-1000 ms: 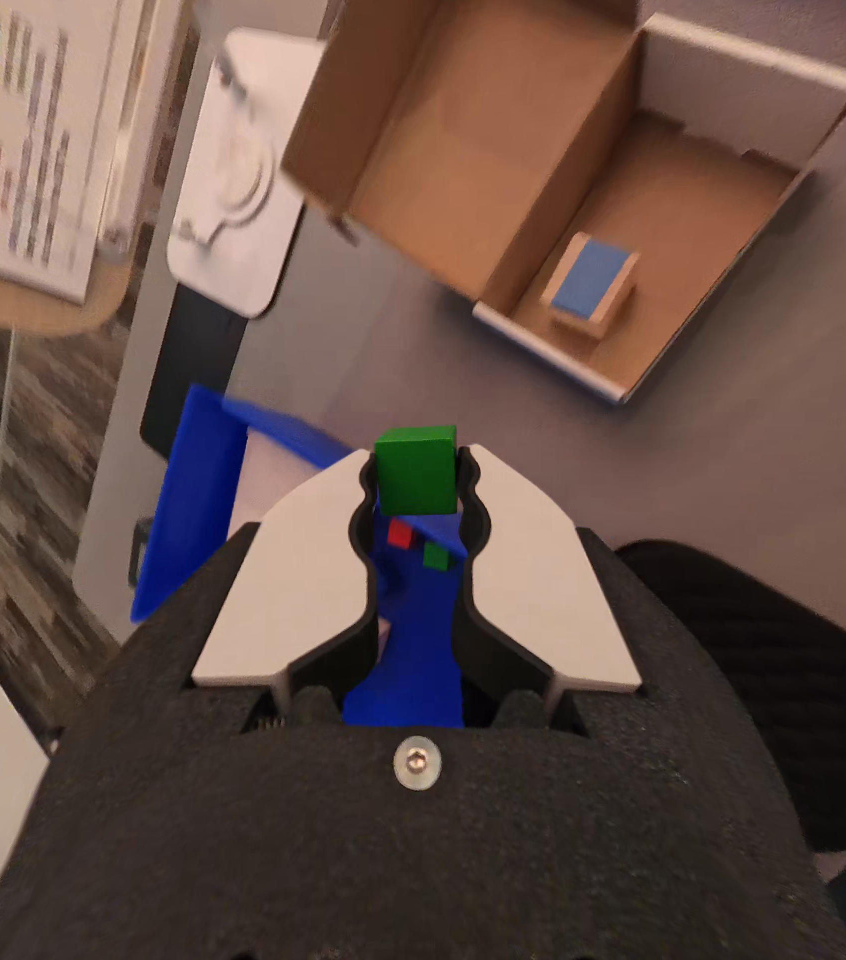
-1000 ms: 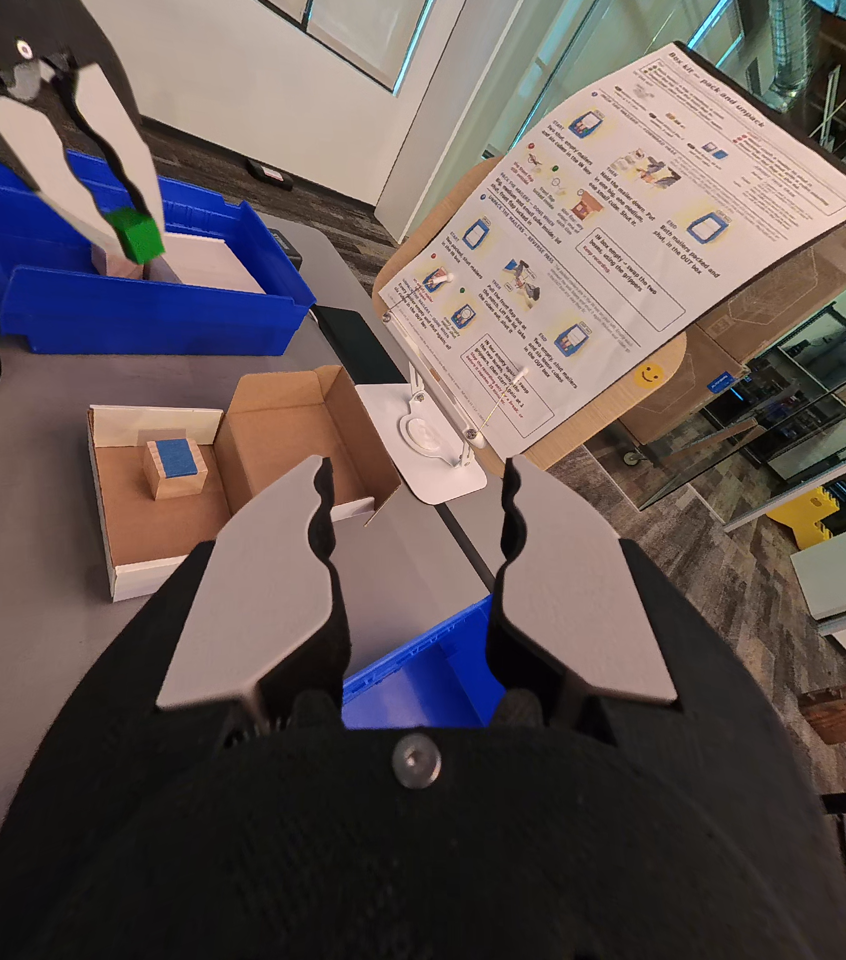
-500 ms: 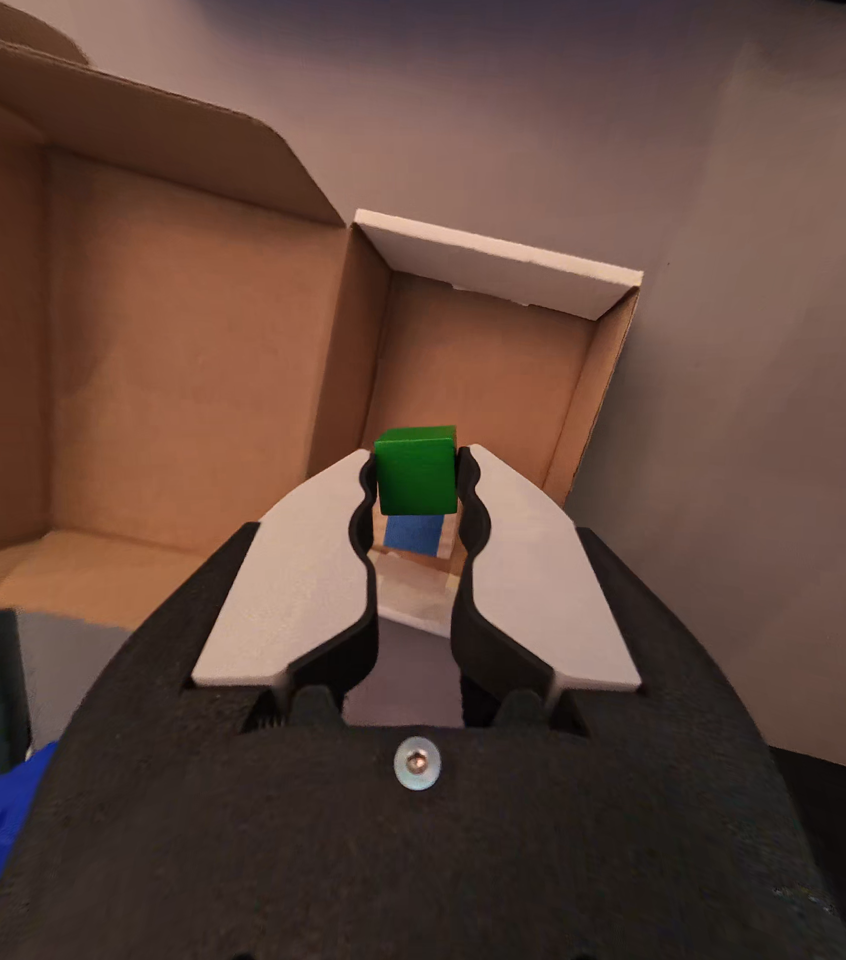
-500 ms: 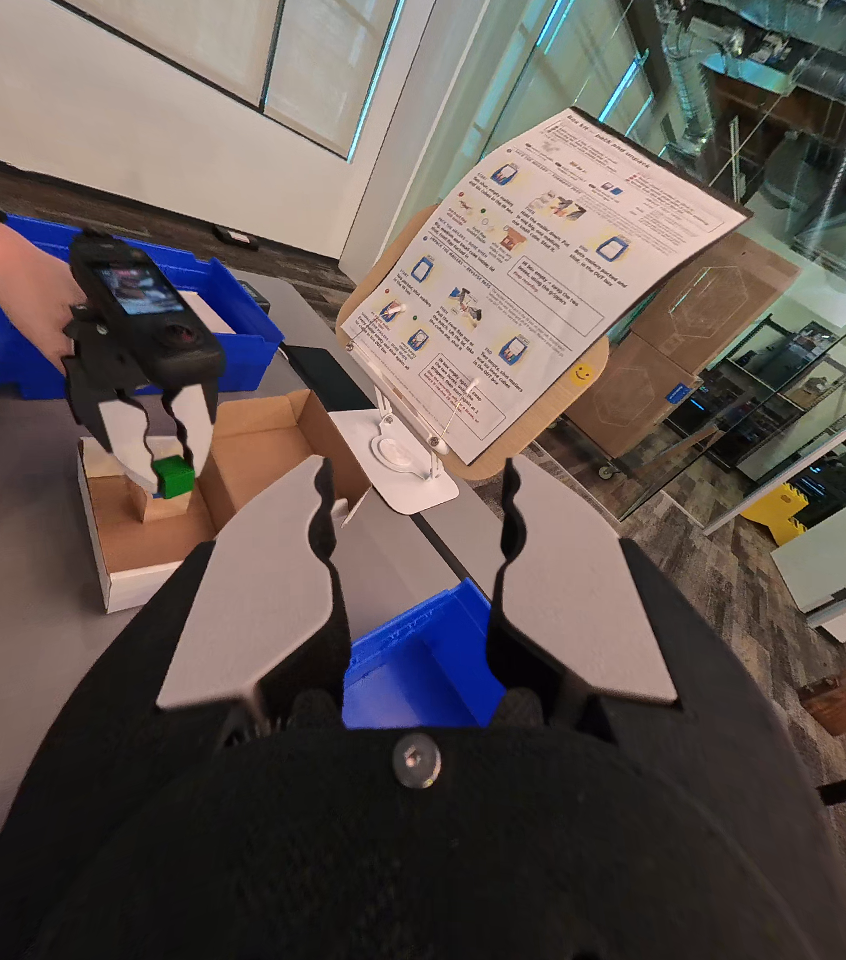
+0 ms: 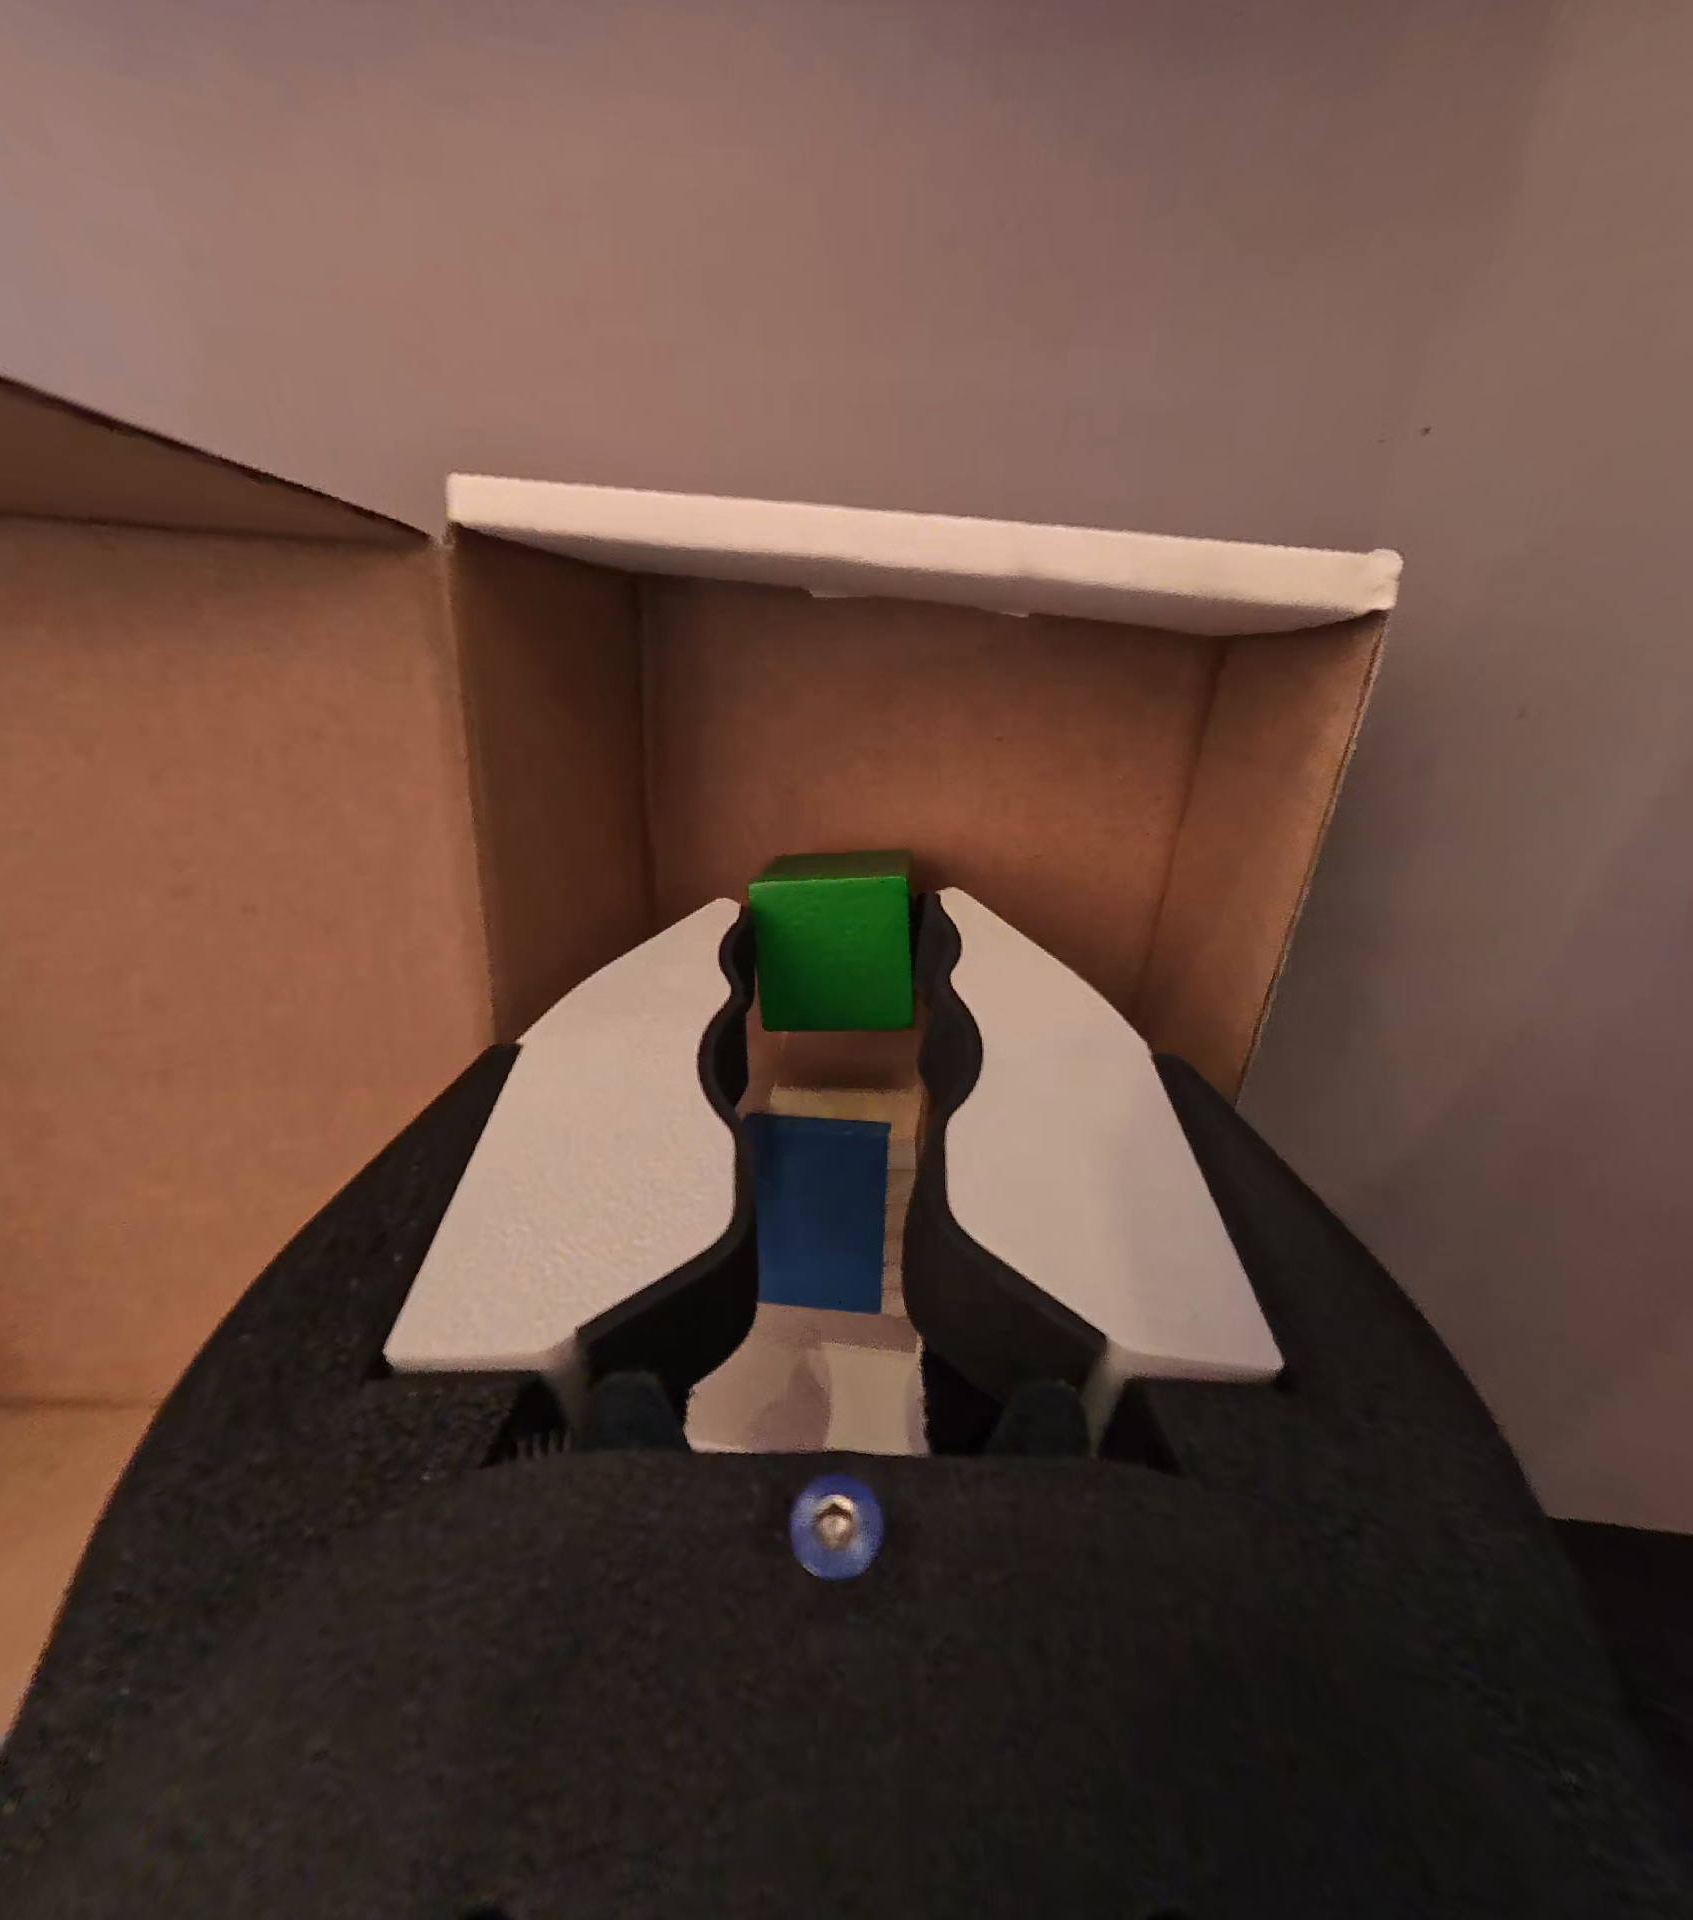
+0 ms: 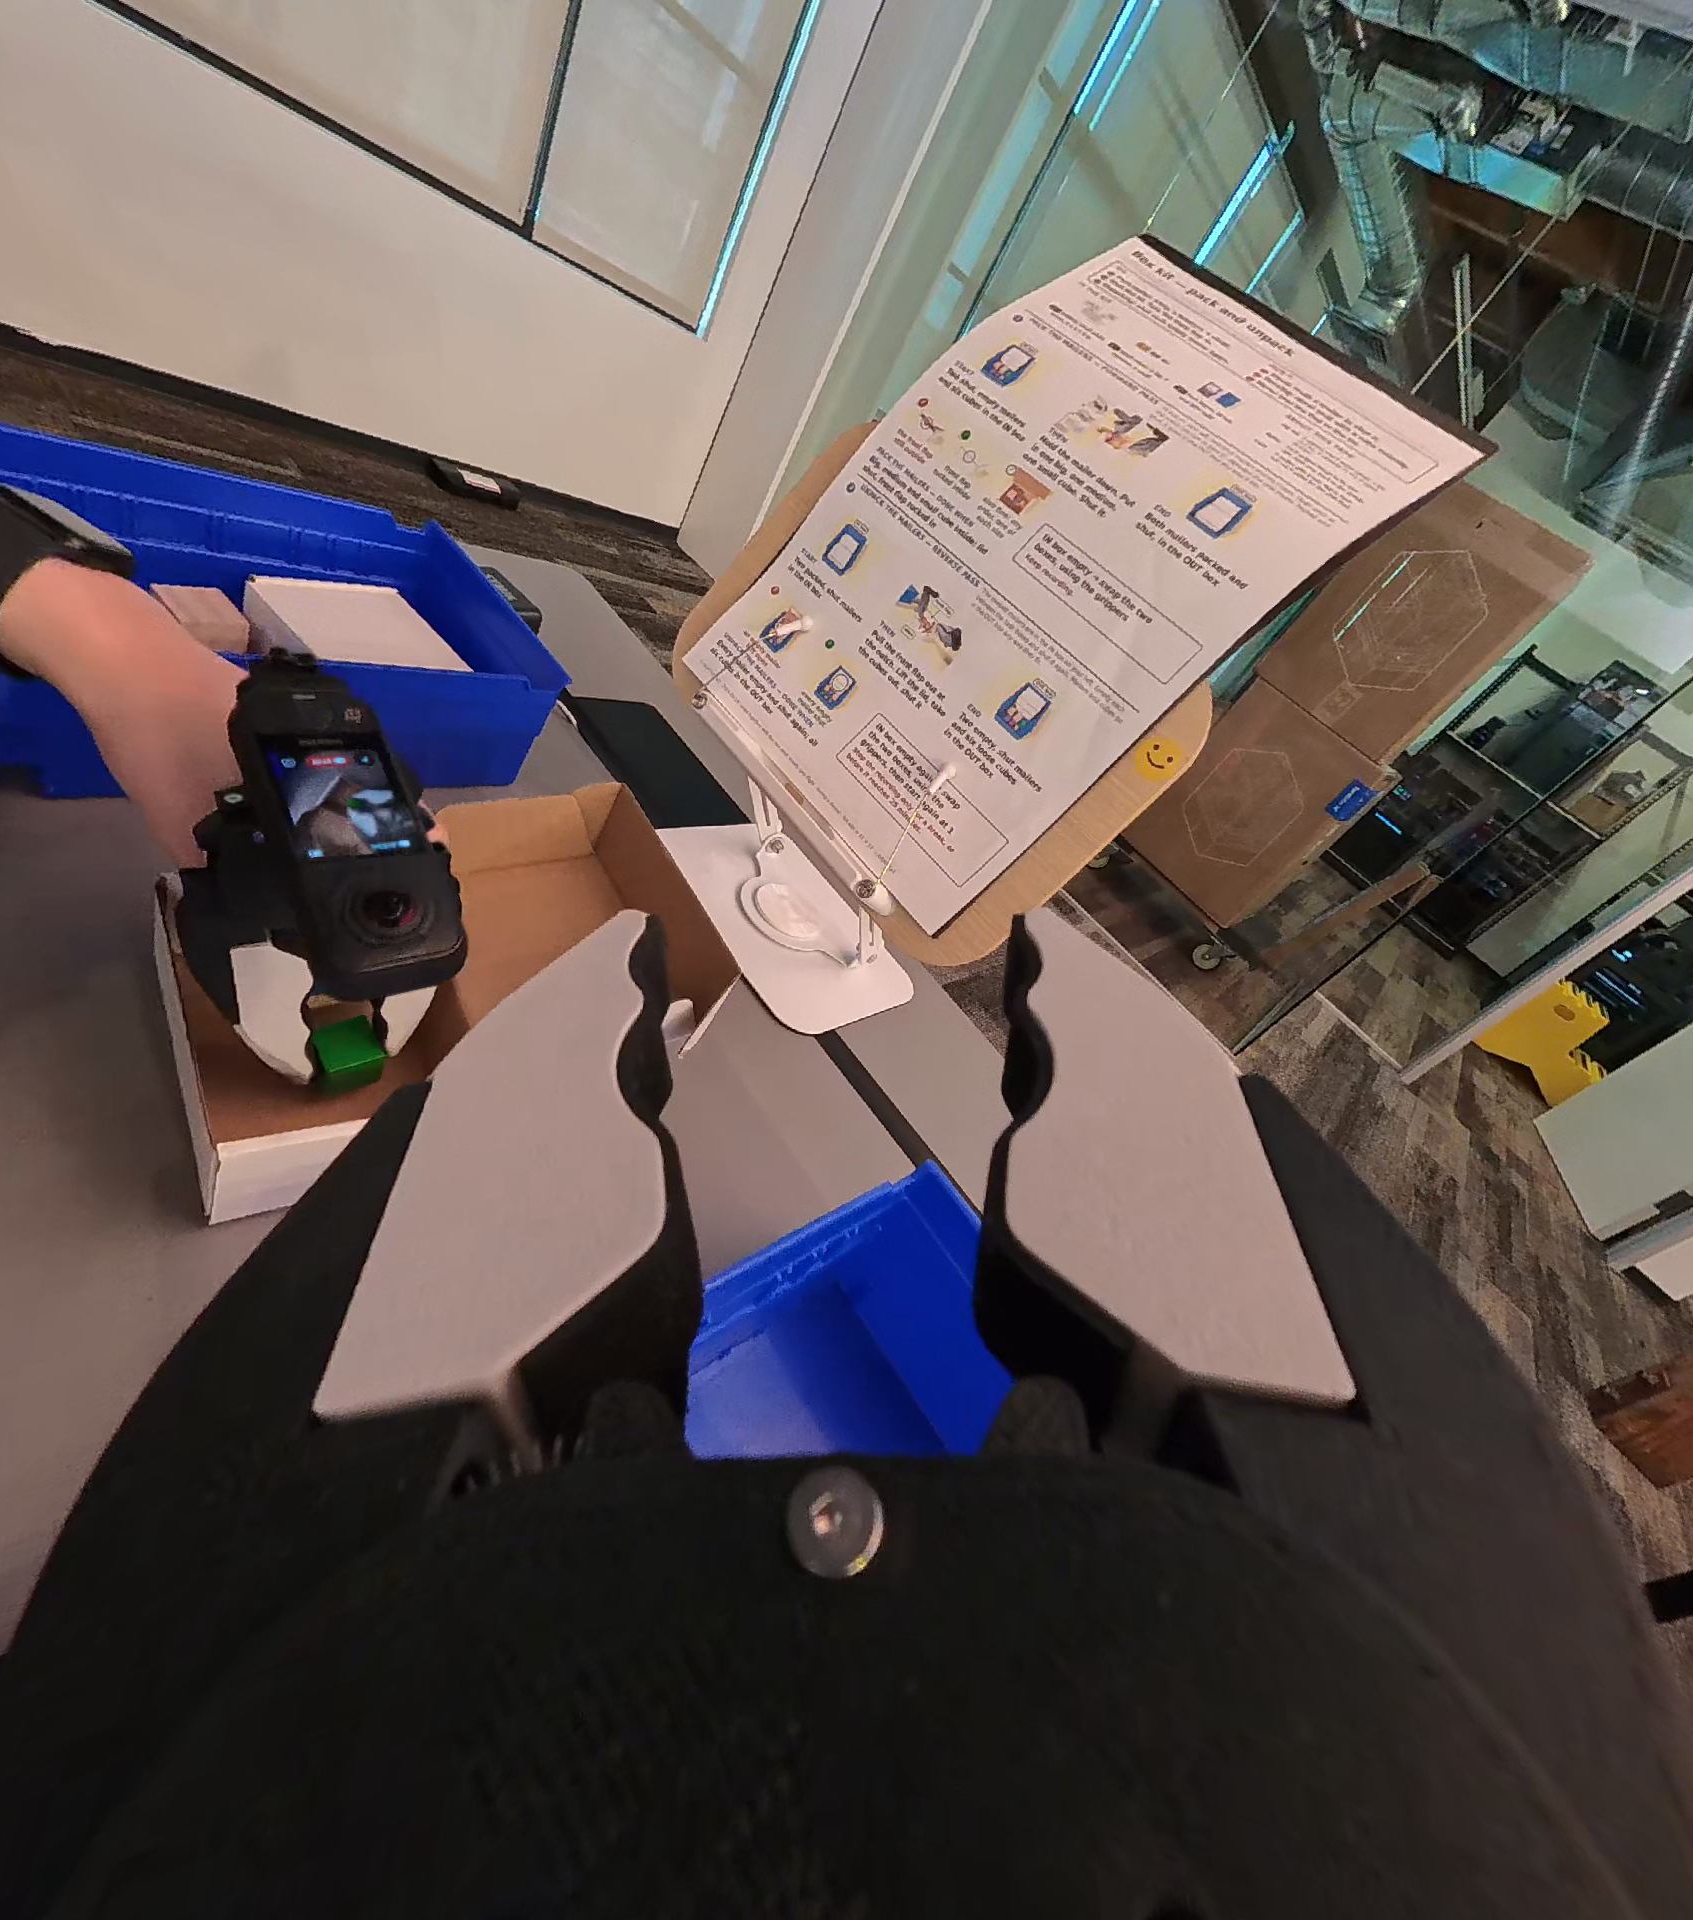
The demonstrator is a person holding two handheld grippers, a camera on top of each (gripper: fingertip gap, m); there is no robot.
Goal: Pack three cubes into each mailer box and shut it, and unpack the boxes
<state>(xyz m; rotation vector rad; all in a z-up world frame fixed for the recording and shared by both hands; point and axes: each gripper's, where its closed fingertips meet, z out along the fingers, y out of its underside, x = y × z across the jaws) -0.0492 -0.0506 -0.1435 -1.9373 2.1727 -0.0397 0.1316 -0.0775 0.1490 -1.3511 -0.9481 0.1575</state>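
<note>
**A:** Two cubes showed in the mailer box (image 5: 909, 551) at this moment. Left tool (image 5: 834, 961) was pinching the green cube (image 5: 834, 954), low inside the tray, toward its far white-edged wall. Whether the cube touched the floor, could not tell.

**B:** And the other cube?

**A:** Blue-topped wooden cube (image 5: 818, 1210) sat on the box floor, nearer the camera, seen between the tool's fingers under the green one. In the right wrist view the left tool itself hid it.

**B:** Right tool?

**A:** Right tool (image 6: 831, 997) was spread wide, holding nothing, hovering over the near bench edge above a blue bin (image 6: 821, 1320). Well apart from the box.

**B:** Box state?

**A:** Lid was open, folded back, brown inside. Box sat mid-bench, between the far blue bin (image 6: 468, 675) and the near one. White instruction-sheet stand (image 6: 821, 935) was just beside the lid end. A hand (image 6: 125, 707) gripped the left tool.

**B:** Step?

**A:** Packing, I'd say placing cube two of three. Roughly early in the task, since only this one box was being filled and nothing was shut.

**B:** Next move?

**A:** Probably set the green cube down beside the blue-topped one, not on it, then spread the fingers and lift straight up. Room between cube and walls looked tight, so a sloppy exit could nudge either cube.
</note>
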